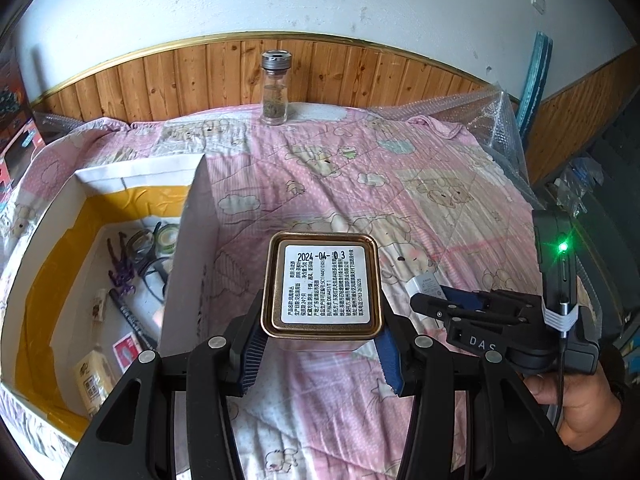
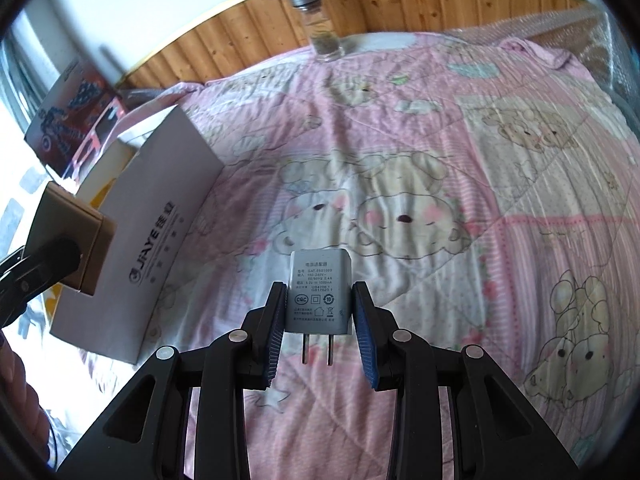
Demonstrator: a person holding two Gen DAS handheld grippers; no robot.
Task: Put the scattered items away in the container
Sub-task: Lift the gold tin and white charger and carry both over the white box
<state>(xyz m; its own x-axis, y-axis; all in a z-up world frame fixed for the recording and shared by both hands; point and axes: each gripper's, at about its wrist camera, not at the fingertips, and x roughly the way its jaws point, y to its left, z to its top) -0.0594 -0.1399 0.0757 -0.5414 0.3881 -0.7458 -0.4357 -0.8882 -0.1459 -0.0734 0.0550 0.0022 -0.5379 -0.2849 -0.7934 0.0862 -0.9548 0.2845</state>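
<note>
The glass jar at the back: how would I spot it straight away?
Find the pink cartoon quilt and follow it to the wood-panelled wall. The glass jar stands upright there, alone at the quilt's far edge. It is the only see-through item, with a grey lid and dried bits inside.

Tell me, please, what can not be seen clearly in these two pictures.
- Gold tin, left wrist view: only the labelled face shows; the fingers cover its sides.
- Charger, right wrist view: small print is unreadable.
- White box, left wrist view: its wall hides part of the inside; the small items there are hard to identify.
- Glass jar: contents are too small to name.
</note>
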